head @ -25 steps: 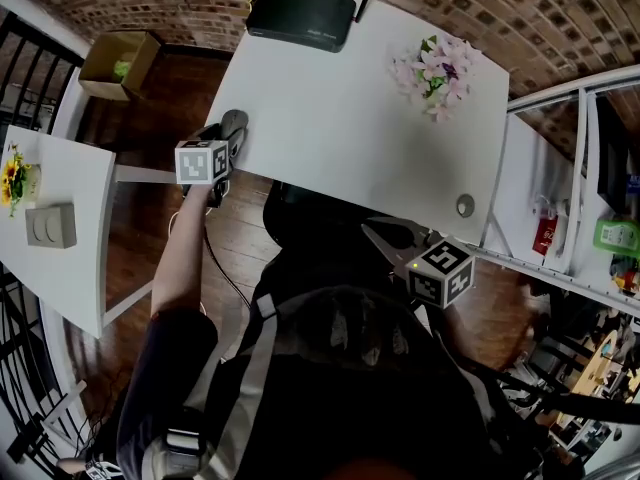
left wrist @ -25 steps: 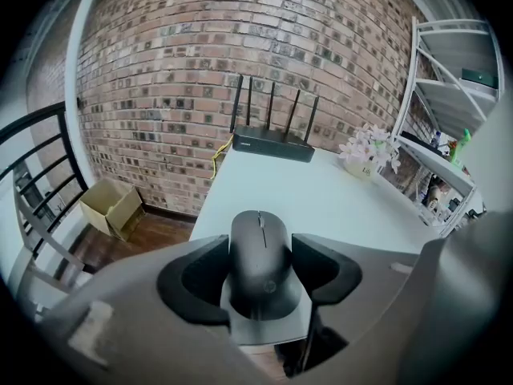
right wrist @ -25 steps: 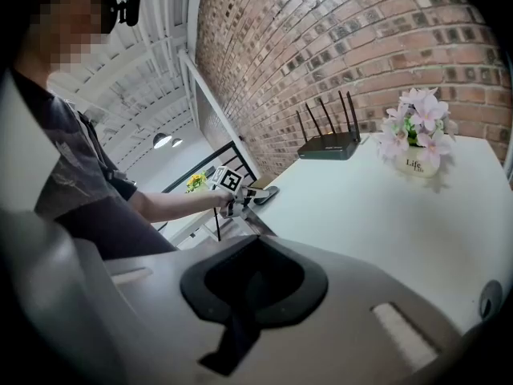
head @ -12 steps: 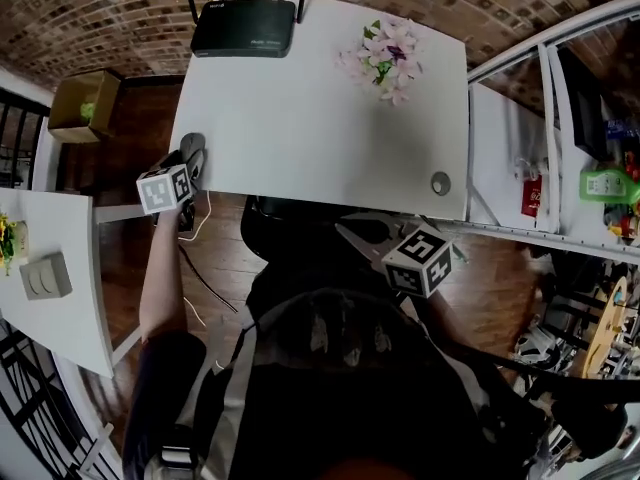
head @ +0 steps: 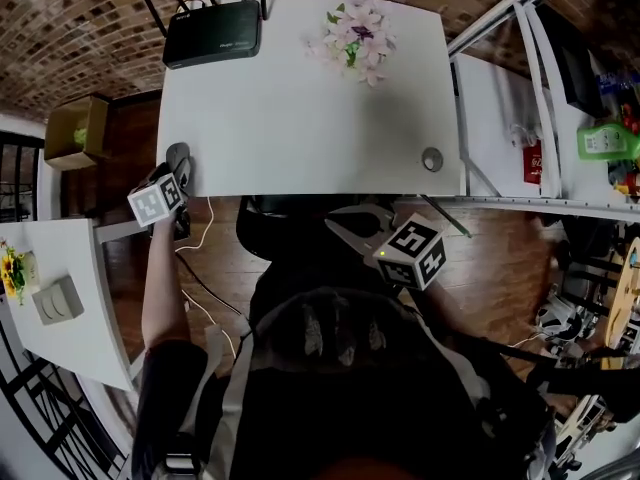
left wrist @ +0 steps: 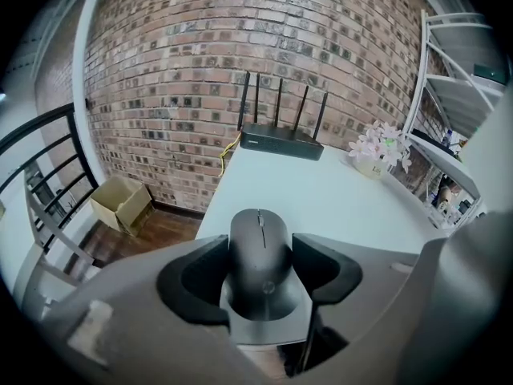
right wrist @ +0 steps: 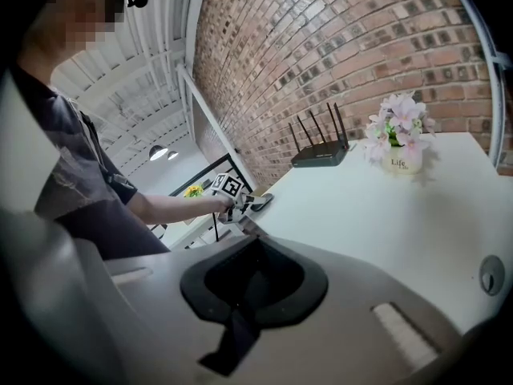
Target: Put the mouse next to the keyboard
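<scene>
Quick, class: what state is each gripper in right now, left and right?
Left gripper: closed on the mouse.
Right gripper: closed, holding nothing.

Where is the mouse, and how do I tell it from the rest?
Find the white table against the brick wall and go to its near left corner, on the same side as the black router. There the left gripper grips the mouse at the edge. It is the only small, dark, rounded oval; the router is a flat box with antennas, the flowers are pink.
</scene>
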A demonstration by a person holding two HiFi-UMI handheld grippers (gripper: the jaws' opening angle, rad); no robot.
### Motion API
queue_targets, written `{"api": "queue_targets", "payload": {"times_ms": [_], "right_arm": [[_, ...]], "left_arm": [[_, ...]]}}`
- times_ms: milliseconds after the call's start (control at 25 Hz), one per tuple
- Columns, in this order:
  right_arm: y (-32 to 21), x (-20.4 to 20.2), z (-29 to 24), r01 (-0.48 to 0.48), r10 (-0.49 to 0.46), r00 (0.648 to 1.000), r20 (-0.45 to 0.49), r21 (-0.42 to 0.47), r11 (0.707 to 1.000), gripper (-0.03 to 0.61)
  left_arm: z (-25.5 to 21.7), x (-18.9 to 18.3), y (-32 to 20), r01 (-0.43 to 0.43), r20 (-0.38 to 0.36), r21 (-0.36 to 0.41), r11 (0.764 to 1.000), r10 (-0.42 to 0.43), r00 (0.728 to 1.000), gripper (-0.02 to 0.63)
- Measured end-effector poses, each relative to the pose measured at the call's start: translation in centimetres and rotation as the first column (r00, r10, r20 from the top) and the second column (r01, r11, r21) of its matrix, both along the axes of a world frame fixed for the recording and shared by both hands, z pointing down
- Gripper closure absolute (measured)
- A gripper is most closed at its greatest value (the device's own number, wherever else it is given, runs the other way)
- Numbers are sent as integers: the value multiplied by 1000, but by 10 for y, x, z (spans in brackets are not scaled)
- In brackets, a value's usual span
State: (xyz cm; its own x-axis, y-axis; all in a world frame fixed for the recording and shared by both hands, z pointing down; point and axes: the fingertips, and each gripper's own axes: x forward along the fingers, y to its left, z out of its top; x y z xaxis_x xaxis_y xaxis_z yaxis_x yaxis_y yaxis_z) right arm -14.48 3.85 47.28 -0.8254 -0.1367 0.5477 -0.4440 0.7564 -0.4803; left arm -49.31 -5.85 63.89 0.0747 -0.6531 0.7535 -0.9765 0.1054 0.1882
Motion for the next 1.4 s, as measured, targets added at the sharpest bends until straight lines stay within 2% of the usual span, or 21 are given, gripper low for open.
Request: {"api": "queue_targets", "payload": {"times_ms": [160, 440, 1080, 1400], "right_arm": [[-3, 11, -1, -38, 37, 999, 13, 16, 999, 574], [-1, 32, -3, -61, 60, 998, 22, 15, 998, 574], [-5, 66, -8, -45, 44, 999, 27, 15, 999, 574], [-6, 75, -10, -43, 43, 999, 28, 17, 999, 574]], "left_arm": [[1, 3, 2, 35, 4, 6, 999, -35, 999, 356], [1, 17, -3, 33, 8, -10, 999, -33, 999, 356], [1, 42, -1, 77, 16, -21, 997, -77, 997, 354], [1, 63, -4, 58, 12, -29, 998, -57, 998, 354]]}}
